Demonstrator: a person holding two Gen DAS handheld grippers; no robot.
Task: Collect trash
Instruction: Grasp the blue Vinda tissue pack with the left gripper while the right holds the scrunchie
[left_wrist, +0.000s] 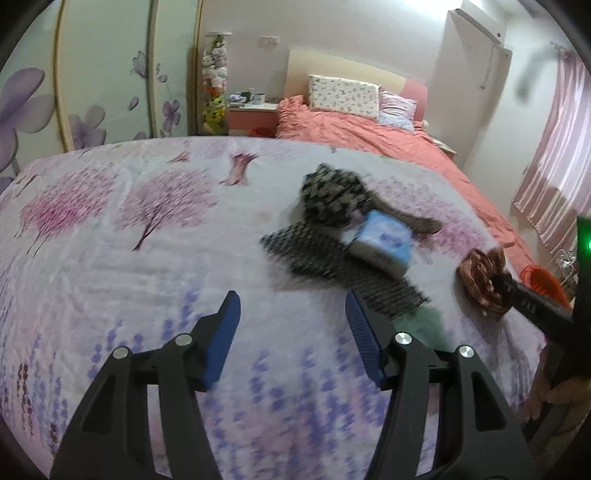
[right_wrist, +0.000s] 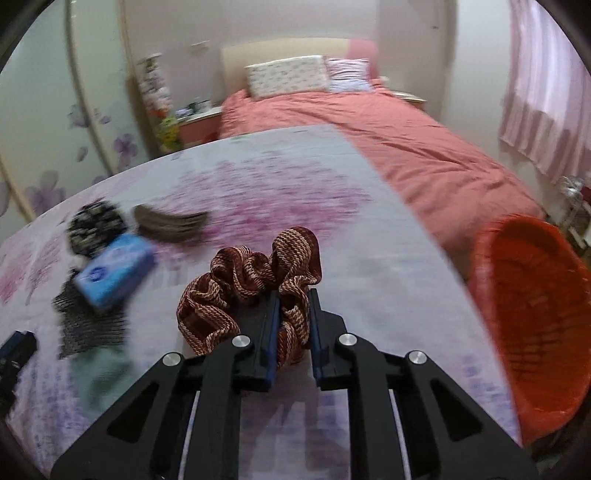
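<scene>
My right gripper (right_wrist: 293, 299) is shut on a red-brown striped scrunchie (right_wrist: 247, 273) and holds it above the floral bedspread (right_wrist: 369, 266). The scrunchie also shows at the right of the left wrist view (left_wrist: 482, 275). An orange basket (right_wrist: 532, 317) stands to the right, beside the bed. My left gripper (left_wrist: 291, 310) is open and empty over the bedspread (left_wrist: 147, 258). Ahead of it lie a blue tissue pack (left_wrist: 382, 242), a black patterned cloth (left_wrist: 332, 195) and a dark mesh piece (left_wrist: 332, 266). The tissue pack also shows in the right wrist view (right_wrist: 114, 271).
A green cloth (right_wrist: 99, 373) lies near the front edge. A brown item (right_wrist: 170, 223) lies past the tissue pack. A coral bed (right_wrist: 406, 147) with pillows (right_wrist: 288, 75) stretches behind. A nightstand (left_wrist: 253, 114), wardrobe doors (left_wrist: 92, 81) and pink curtains (left_wrist: 557, 166) surround it.
</scene>
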